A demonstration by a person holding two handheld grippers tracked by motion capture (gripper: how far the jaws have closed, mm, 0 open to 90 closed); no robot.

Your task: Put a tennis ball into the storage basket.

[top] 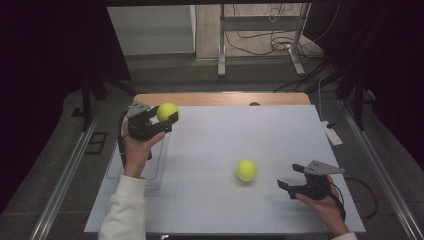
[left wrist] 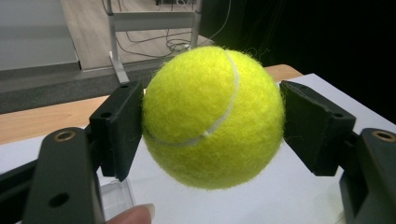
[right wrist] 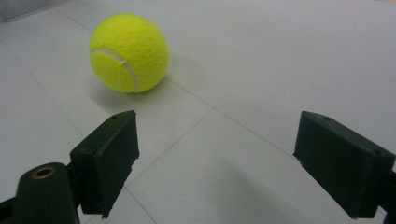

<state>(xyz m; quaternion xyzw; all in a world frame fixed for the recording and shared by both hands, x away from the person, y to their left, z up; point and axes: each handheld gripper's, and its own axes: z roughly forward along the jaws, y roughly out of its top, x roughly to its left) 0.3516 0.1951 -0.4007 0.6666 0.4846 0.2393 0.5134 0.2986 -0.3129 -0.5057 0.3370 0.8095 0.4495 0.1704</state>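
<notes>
The left gripper (top: 169, 120) is clamped on a tennis ball (top: 167, 111), both pads pressing its sides, and holds it in the air above the left edge of the tabletop (top: 280, 130), toward the far left corner. In the left gripper view the held ball (left wrist: 212, 116) sits squarely between the jaws, clear of the white surface below. Just under and beside that hand lies a clear plastic tray (top: 156, 170) along the left edge (its walls are hard to make out against the white).

A second tennis ball (top: 246, 170) rests on the tabletop nearer the near edge, a little right of centre. The right gripper (top: 289, 176) sits low near the near right corner with its jaws spread wide and nothing between them; its own view shows that ball (right wrist: 129, 52) ahead and to the left, well apart from the pads.

The step in hand looks like carrying the lifted ball, probably toward the tray. The next move would call for bringing it down over the tray's opening before letting go, since a round ball dropped from height may bounce out.
</notes>
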